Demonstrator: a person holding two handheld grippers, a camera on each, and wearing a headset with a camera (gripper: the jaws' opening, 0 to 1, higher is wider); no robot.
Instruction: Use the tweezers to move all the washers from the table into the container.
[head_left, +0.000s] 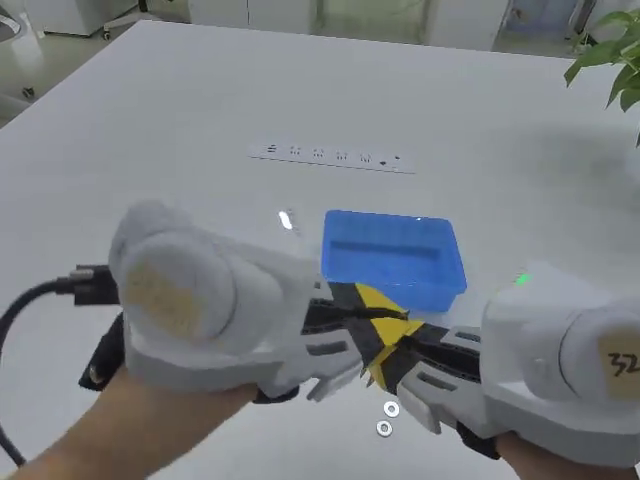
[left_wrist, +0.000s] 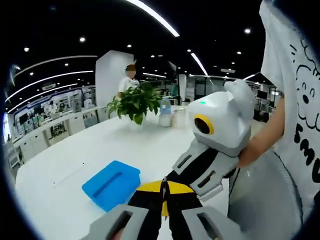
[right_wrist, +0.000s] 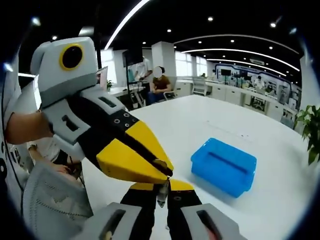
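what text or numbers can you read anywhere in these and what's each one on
"32": handwritten on the yellowish sticker on the right gripper, cut by the picture's edge.
"SMU", roughly: black letters on the person's white shirt, partly cut off.
Markings on the power strip: too small to read.
Anything on the pale patch on the left gripper: blurred, unreadable.

White table (head_left: 480, 120): blue container (head_left: 395, 258) at centre, two washers (head_left: 391, 408) nearer, socket strip (head_left: 332, 157) beyond

Handwritten "32" on label (head_left: 622, 365), right hand-held gripper (head_left: 386, 366).
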